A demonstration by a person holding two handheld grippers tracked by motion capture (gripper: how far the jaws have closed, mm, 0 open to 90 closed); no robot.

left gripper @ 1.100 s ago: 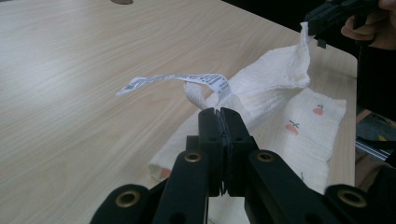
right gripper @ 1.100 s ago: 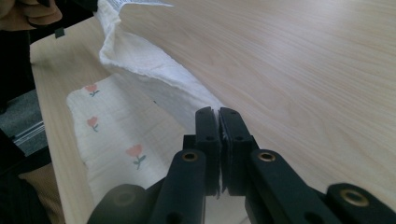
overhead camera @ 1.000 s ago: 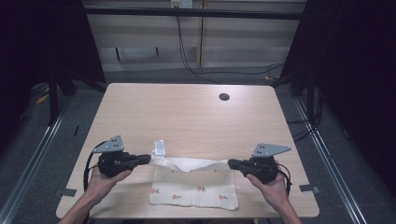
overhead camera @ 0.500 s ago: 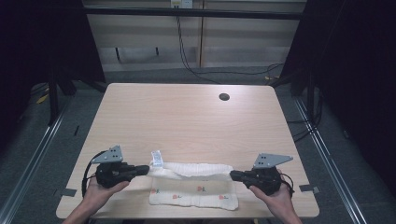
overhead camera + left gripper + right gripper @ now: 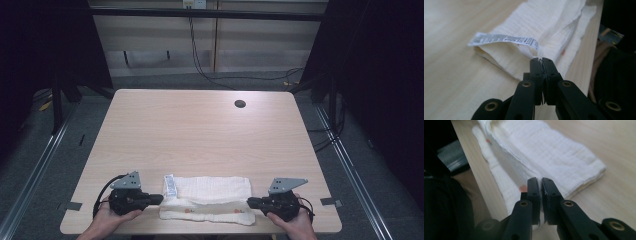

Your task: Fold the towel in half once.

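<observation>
One table (image 5: 200, 135) stands here, and everything is counted against it. On its near edge lies one cream folded cloth (image 5: 207, 190), bearing one printed label (image 5: 170, 185) (the white tag at the cloth's left end). Two grippers sit at the table's near edge: the left gripper (image 5: 159, 199) at the cloth's left end, the right gripper (image 5: 251, 202) at its right end. Two hands hold them. One dark round hole (image 5: 240, 104) marks the table's far right part.

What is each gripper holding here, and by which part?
Both hold the folded white cloth: the left gripper pinches its tagged end, the right gripper its opposite end.
</observation>
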